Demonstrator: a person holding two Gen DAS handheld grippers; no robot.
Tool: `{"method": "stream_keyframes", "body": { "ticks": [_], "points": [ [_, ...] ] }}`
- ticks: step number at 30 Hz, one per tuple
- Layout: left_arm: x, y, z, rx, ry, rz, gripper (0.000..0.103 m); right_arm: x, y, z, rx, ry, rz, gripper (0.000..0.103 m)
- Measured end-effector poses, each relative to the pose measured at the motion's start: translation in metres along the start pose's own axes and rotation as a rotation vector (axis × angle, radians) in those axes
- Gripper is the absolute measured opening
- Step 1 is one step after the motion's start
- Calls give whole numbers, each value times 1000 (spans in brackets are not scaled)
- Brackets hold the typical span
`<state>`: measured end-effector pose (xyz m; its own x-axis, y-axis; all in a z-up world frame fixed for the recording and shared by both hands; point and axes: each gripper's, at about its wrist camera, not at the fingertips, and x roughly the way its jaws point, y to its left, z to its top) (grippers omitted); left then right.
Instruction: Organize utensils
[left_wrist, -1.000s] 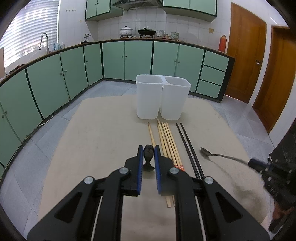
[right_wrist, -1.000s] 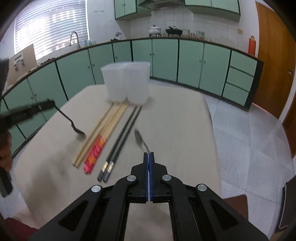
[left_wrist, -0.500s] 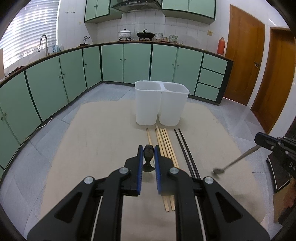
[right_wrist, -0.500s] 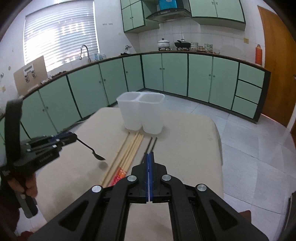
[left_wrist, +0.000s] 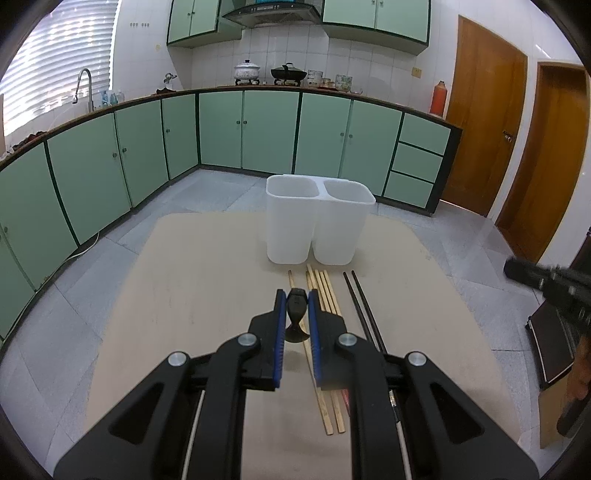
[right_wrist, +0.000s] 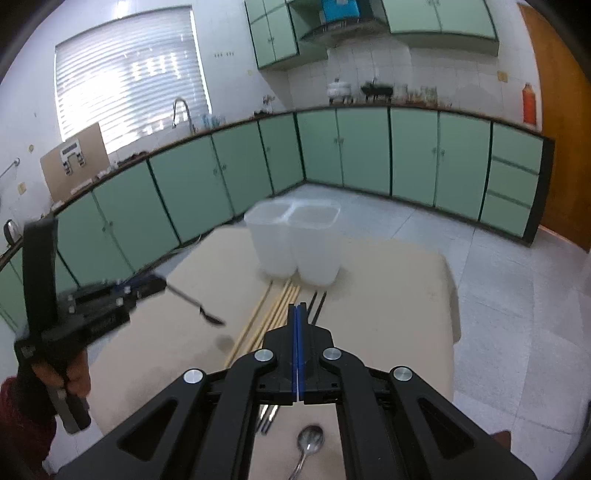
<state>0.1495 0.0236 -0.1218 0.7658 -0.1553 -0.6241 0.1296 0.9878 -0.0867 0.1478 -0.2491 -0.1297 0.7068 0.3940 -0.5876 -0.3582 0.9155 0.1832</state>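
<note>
The left gripper (left_wrist: 296, 300) clamps a black spoon (left_wrist: 296, 314); the right gripper (right_wrist: 297, 314), closed, dangles a silver spoon (right_wrist: 309, 443) at six o'clock.

The near ends of the pale wooden chopsticks (left_wrist: 320, 291) and thin black chopsticks (left_wrist: 360, 295) vanish behind the left gripper (left_wrist: 296, 301). The white twin-compartment plastic holder (right_wrist: 295, 242) blurs in the right wrist view, where the silver metal spoon (right_wrist: 309, 445) is cut by the bottom edge.
</note>
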Motion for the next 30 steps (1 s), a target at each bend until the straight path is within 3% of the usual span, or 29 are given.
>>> {"method": "stream_keyframes", "body": {
  "ticks": [3,12,16,20,30],
  "points": [
    [-1,0,-1,-5,4,-6,11,8,1,-22,-5,68,-8,1],
    [1,5,-7,-8,6,-2,11,57,-9,-100,109,357,-37,31],
    [3,7,-8,-15,6,-1,11,65,-3,-117,98,421,-38,30],
    [5,7,-10,-14,9,-3,11,72,3,-117,45,434,-76,5],
    [10,7,-11,-18,19,1,11,109,-21,-67,71,321,-120,3]
  ]
}}
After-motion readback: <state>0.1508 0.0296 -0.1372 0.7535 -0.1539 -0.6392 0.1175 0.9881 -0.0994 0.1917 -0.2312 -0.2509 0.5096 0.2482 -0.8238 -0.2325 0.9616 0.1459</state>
